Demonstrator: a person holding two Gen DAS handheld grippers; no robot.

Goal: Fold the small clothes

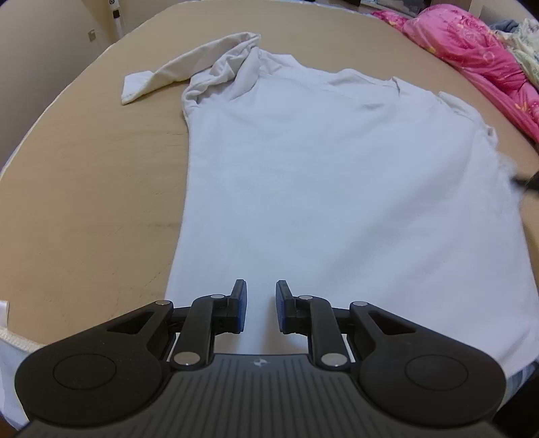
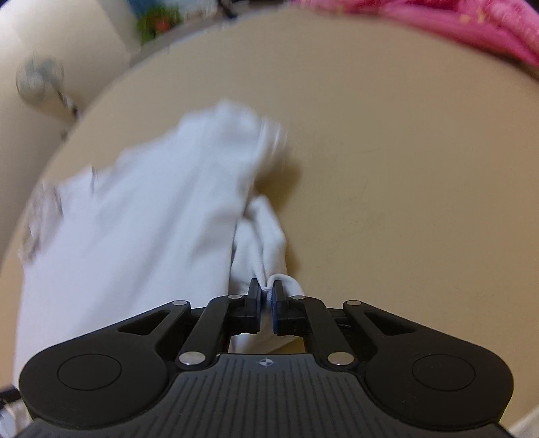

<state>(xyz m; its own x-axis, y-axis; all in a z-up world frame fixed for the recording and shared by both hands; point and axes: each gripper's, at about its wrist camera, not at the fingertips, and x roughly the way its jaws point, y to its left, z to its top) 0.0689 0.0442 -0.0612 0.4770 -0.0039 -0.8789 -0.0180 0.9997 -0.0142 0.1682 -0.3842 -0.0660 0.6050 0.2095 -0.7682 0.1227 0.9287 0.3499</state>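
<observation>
A white long-sleeved shirt (image 1: 337, 185) lies spread flat on a tan surface (image 1: 84, 202), neck end far from me. Its left sleeve (image 1: 188, 67) is crumpled and bent at the far left. My left gripper (image 1: 261, 289) hovers over the shirt's near hem, its blue pads apart with nothing between them. In the right wrist view the shirt (image 2: 134, 236) is blurred on the left. My right gripper (image 2: 268, 286) is shut on a bunched fold of the shirt's right edge, and a loop of cloth (image 2: 283, 281) pokes out above the pads.
Pink bedding (image 1: 471, 50) is heaped along the far right edge of the surface, also at the top right (image 2: 471, 20). A blurred dark shape (image 1: 527, 178) shows at the shirt's right edge. A fan (image 2: 40, 81) stands beyond the surface's left rim.
</observation>
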